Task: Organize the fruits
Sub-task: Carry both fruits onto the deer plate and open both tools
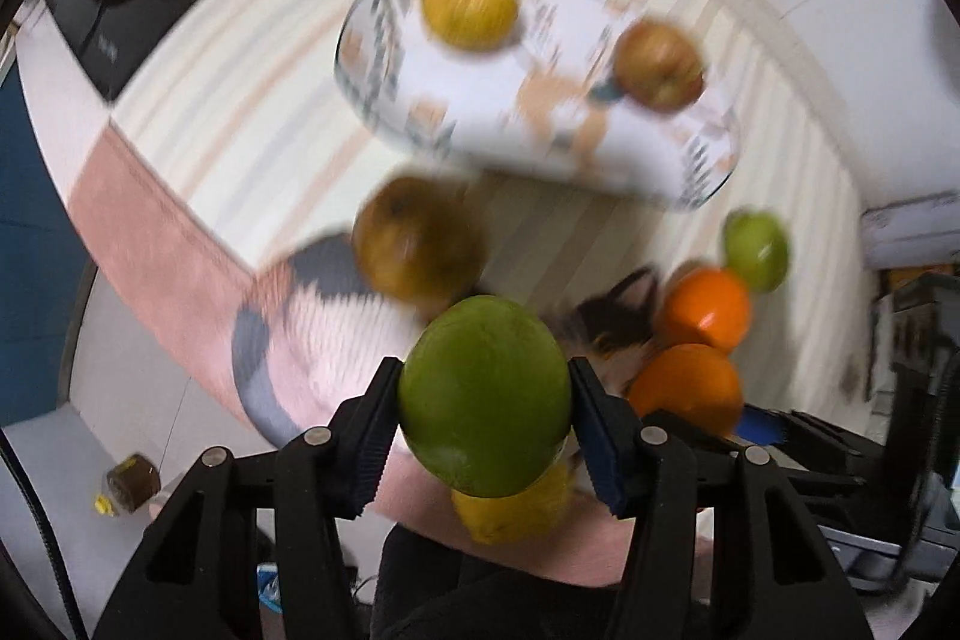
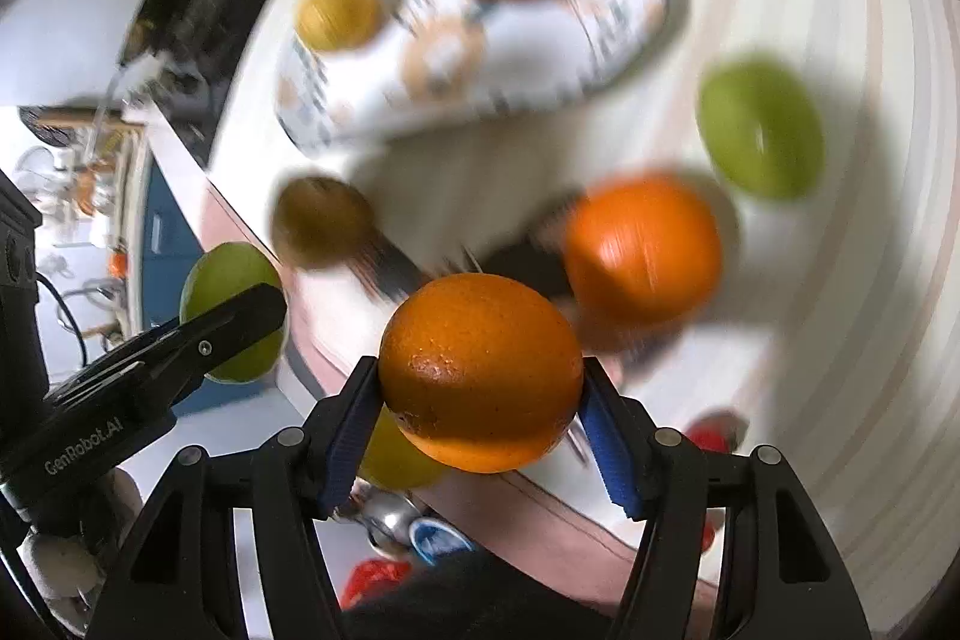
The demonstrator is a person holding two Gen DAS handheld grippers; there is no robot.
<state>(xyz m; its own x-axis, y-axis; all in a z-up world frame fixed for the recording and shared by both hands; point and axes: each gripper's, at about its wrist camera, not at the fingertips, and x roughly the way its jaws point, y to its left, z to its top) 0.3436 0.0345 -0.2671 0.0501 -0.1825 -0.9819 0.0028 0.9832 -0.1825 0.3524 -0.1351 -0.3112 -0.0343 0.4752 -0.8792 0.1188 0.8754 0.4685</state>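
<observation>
The left hand-held gripper (image 1: pixel 485 424) clamps a green apple (image 1: pixel 485 396); the right hand-held gripper (image 2: pixel 480 415) clamps an orange (image 2: pixel 480 370). Both fruits hang above the striped surface (image 2: pixel 810 280), near the plate (image 2: pixel 540 46).

White lettering "GenRobot.AI" runs along the black plastic body of the left tool (image 2: pixel 234 334). The other print is too blurred to read.

Striped tablecloth (image 1: pixel 252 58) (pink-edged), blue cabinet (image 2: pixel 159 244) beyond.

Black claws (image 1: pixel 483 400), blue ribbed pads (image 2: pixel 606 445)
</observation>
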